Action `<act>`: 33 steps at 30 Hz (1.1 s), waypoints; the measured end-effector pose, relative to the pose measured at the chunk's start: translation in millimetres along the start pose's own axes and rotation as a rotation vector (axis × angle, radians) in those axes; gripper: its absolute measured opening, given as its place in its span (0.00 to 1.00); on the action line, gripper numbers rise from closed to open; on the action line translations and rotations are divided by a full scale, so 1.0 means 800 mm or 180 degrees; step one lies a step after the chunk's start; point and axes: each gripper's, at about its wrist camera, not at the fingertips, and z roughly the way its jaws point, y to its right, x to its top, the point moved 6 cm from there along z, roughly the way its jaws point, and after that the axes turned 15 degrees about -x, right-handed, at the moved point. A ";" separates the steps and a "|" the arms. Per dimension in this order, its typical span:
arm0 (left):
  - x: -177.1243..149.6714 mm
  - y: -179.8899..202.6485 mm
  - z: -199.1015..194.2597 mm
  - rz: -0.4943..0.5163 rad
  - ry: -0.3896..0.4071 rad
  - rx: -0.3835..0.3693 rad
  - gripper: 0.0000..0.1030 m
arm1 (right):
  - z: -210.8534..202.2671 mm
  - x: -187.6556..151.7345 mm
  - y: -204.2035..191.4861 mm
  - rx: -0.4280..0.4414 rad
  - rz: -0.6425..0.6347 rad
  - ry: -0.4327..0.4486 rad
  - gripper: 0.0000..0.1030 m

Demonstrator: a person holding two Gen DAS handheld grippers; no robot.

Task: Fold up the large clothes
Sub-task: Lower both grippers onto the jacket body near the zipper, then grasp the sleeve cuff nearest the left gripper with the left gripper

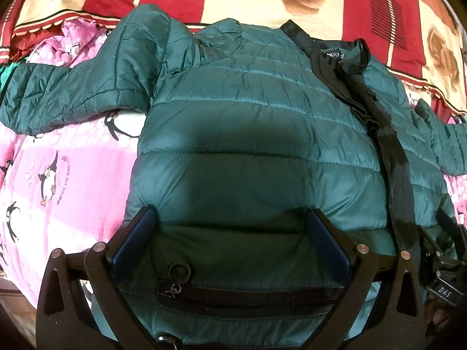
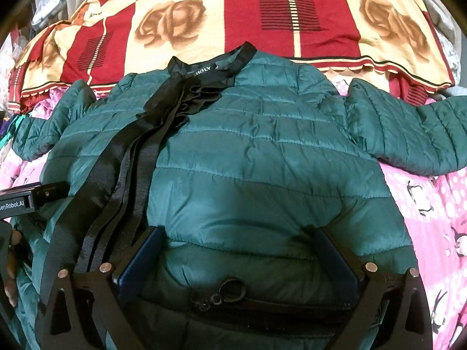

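Green jacket (image 1: 248,122) lay flat on bed, sleeves spread, unfolded; both grippers' jaws open over hem, gripping nothing.

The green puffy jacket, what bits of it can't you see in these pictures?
- Green jacket: hem cut off by the bottom edge, both views.
- Collar label: only partly readable, black trim covers its start.
- Sleeve end: cut off at the left edge, left wrist view.
- Bed under the jacket: hidden.

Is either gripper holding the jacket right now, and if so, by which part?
Neither. The left gripper and right gripper both stand wide open over the green jacket's lower front, near the pocket zips; nothing is pinched.
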 end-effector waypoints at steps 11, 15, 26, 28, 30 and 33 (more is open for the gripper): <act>0.019 -0.017 -0.037 -0.0102 0.0209 -0.0373 1.00 | 0.003 0.001 -0.003 -0.0052 -0.0026 0.0058 1.00; 0.041 -0.075 -0.108 -0.0163 0.0854 -0.0359 1.00 | 0.003 0.000 -0.003 -0.0054 -0.0029 0.0062 1.00; 0.038 -0.326 -0.198 -0.0390 0.1770 -0.0045 1.00 | 0.000 -0.001 -0.005 -0.0106 -0.0061 0.0075 1.00; 0.042 -0.367 -0.201 -0.0548 0.1868 -0.0126 1.00 | 0.000 -0.001 -0.006 -0.0124 -0.0077 0.0086 1.00; 0.047 -0.394 -0.201 -0.0651 0.1967 -0.0230 1.00 | 0.001 -0.001 -0.006 -0.0123 -0.0078 0.0092 1.00; 0.062 -0.416 -0.190 -0.0689 0.2036 -0.0379 1.00 | 0.001 -0.002 -0.006 -0.0116 -0.0070 0.0104 1.00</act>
